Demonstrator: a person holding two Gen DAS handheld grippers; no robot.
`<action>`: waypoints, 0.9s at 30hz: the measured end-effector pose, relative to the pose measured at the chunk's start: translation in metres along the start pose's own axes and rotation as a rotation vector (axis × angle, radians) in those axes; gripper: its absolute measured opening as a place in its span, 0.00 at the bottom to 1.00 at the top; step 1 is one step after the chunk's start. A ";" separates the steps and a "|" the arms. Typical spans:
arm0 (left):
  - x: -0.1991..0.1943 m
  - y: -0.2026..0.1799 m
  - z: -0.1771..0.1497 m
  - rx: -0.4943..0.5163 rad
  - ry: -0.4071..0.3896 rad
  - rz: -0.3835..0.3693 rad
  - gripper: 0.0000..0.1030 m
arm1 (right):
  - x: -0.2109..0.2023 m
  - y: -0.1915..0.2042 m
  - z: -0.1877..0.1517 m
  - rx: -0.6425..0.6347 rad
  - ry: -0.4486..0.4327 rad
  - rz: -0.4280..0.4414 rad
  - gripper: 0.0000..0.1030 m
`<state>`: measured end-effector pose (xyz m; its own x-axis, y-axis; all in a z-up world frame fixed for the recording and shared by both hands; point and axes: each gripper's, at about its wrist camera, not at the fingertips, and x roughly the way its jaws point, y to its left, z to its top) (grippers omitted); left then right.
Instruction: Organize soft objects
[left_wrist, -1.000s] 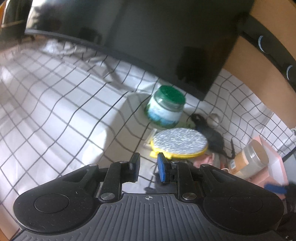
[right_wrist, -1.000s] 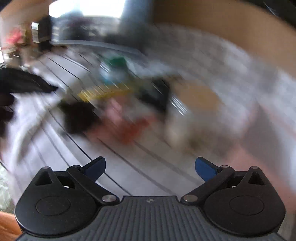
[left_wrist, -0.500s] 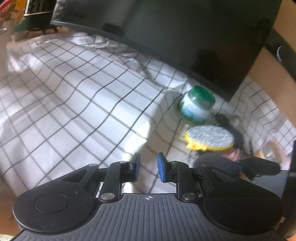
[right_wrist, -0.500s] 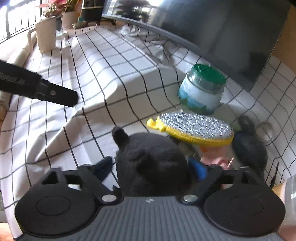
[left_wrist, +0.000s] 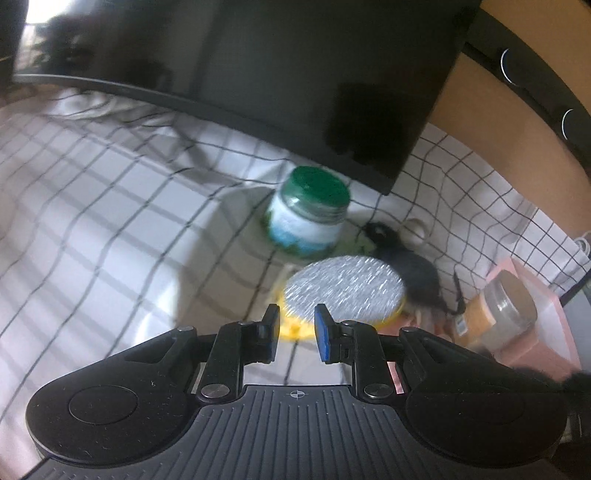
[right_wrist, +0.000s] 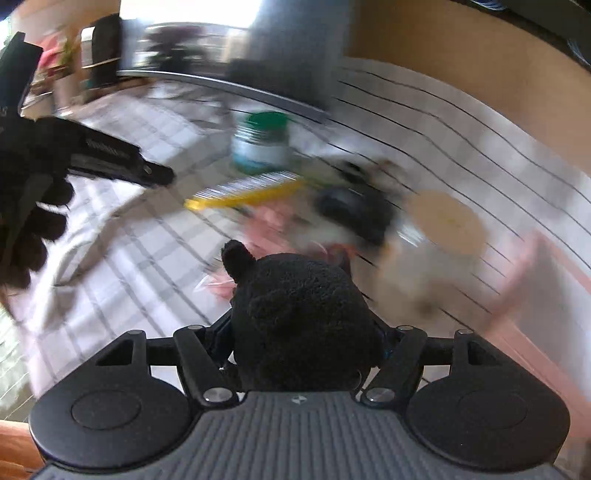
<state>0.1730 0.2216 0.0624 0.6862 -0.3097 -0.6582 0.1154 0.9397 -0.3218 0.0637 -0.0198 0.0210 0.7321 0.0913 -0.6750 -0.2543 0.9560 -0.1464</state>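
The right gripper (right_wrist: 304, 343) is squeezed shut on a black plush toy (right_wrist: 299, 317). The left gripper (left_wrist: 295, 334) is held nearly closed, with nothing in it.

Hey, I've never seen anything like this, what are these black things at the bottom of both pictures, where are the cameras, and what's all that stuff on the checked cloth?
There is no robot here. A person holds a hand tool in each hand, each ending in two-fingered tongs, with a wide-angle camera looking forward along the fingers. One picture comes from the left tool, the other from the right.

The left tongs hold nothing; their blue-tipped fingers stand slightly apart. The right tongs are closed on a black plush toy.

On the checked cloth stand a green-lidded jar, a yellow round brush with its bristles up, a small dark furry thing I cannot identify, and a clear jar lying on its side next to a pink box. A dark screen stands behind. The right picture is blurred by motion.
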 end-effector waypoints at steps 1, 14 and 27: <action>0.007 -0.002 0.005 -0.008 0.002 -0.007 0.22 | -0.003 -0.008 -0.005 0.025 0.002 -0.027 0.68; 0.073 -0.028 0.019 0.081 0.103 -0.044 0.22 | -0.013 -0.050 -0.049 0.173 0.042 -0.185 0.68; 0.015 -0.037 -0.048 0.241 0.098 -0.139 0.22 | 0.012 -0.037 -0.053 0.141 0.092 -0.147 0.69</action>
<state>0.1446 0.1754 0.0314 0.5803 -0.4391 -0.6859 0.3782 0.8912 -0.2505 0.0480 -0.0685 -0.0199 0.6927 -0.0711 -0.7177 -0.0537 0.9873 -0.1496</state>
